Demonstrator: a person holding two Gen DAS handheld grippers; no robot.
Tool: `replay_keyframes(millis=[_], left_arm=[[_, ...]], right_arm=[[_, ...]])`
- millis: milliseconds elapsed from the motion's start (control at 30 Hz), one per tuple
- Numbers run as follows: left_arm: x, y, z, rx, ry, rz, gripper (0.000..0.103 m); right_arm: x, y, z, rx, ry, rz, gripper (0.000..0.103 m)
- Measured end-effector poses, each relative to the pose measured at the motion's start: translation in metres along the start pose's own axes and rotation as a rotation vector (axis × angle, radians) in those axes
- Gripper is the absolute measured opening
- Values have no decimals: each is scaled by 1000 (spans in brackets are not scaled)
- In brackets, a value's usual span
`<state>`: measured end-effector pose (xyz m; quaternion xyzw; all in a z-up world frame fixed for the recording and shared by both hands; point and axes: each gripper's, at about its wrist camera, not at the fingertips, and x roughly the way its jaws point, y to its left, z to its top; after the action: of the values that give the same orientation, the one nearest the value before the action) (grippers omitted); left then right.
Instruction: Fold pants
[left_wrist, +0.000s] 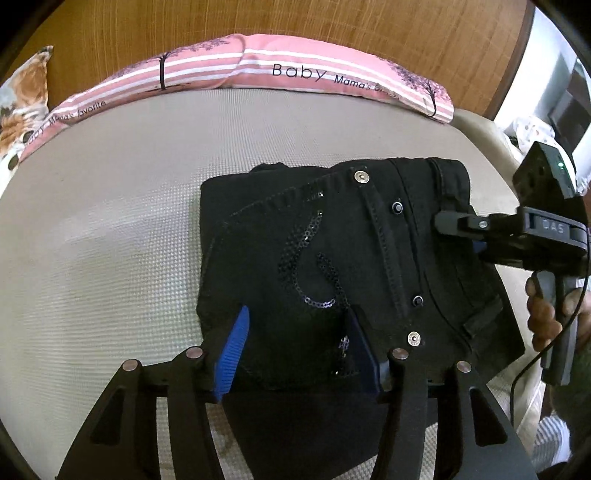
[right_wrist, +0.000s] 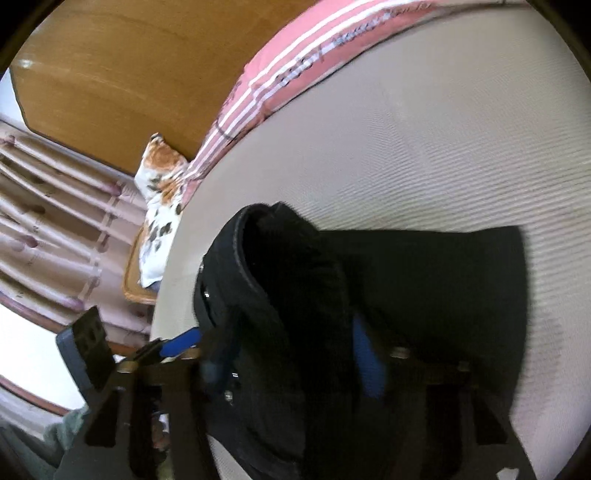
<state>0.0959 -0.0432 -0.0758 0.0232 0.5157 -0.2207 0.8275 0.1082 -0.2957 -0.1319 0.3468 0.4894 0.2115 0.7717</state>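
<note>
The black pants (left_wrist: 332, 258), with sequin trim and metal rivets, lie folded into a thick rectangle on the bed (left_wrist: 110, 221). My left gripper (left_wrist: 299, 350) is open over their near edge. Its blue pads (left_wrist: 232, 350) straddle the cloth without pinching it. My right gripper (left_wrist: 458, 236) comes in from the right, held by a hand (left_wrist: 546, 317), and bites the waistband edge. In the right wrist view, the bunched black pants (right_wrist: 280, 280) fill the gap of the right gripper (right_wrist: 291, 350) between its blue pads (right_wrist: 365, 354) and rise in a hump. That view is blurred.
A pink striped pillow (left_wrist: 258, 74) lies along the wooden headboard (left_wrist: 295, 22) at the far side. A floral cushion (left_wrist: 22, 107) sits at the far left corner. Pale textured mattress (right_wrist: 443, 147) stretches to the left of and beyond the pants. A cable (left_wrist: 524, 369) hangs from the right gripper's handle.
</note>
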Motion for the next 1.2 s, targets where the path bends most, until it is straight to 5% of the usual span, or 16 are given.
replay_keyframes(millis=[267,700,1200], left_arm=[[2,-6,-1,30,-23,27,58],[-11,-23,12,68,-85,20,58],[12,-33,11,111,-36,38,60]], right_arm=[[-11,22,-7,-7,-37,-56,17],[-58,53,-16,-22,-132,-129,11],[-76,-20,-39,147,-175,-224,10]])
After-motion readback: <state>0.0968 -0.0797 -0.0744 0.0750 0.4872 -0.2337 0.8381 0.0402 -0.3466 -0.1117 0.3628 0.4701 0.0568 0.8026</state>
